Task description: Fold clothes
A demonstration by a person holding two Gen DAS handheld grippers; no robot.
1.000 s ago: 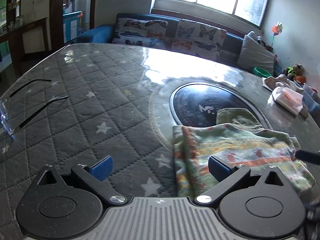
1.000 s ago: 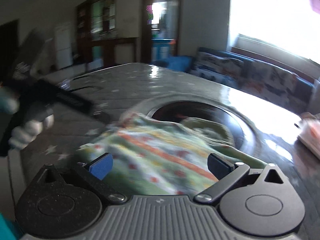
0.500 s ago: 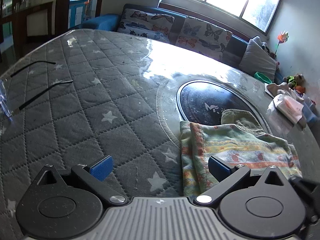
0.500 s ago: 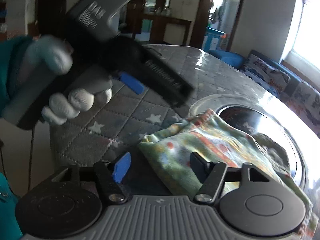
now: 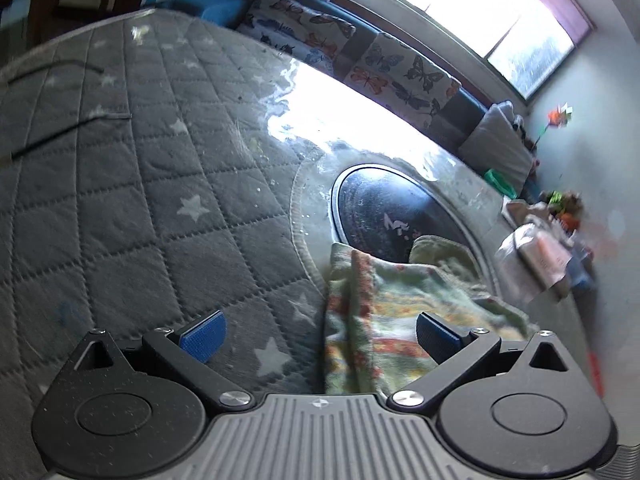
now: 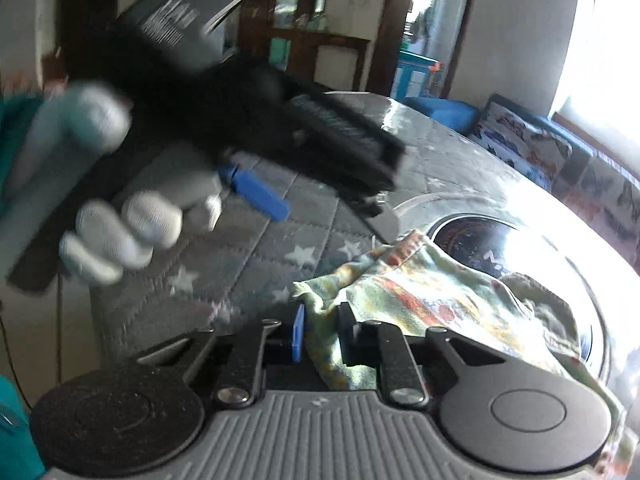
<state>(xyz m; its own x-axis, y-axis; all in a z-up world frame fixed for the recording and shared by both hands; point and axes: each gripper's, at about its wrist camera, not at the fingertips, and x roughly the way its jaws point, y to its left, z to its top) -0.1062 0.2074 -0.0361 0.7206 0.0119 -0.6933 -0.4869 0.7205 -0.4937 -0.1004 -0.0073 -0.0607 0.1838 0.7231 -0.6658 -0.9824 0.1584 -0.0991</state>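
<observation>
No words to read

White marks on the dark round plate [image 5: 394,216] and the left tool [image 6: 172,20] are too blurry.

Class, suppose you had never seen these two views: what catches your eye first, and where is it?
In the right wrist view, the right tool is shut on the near corner of the flowered cloth. Upper left, a white-gloved hand holds the left tool, blurred. In the left wrist view it gapes open above the grey star-quilted table cover.
</observation>
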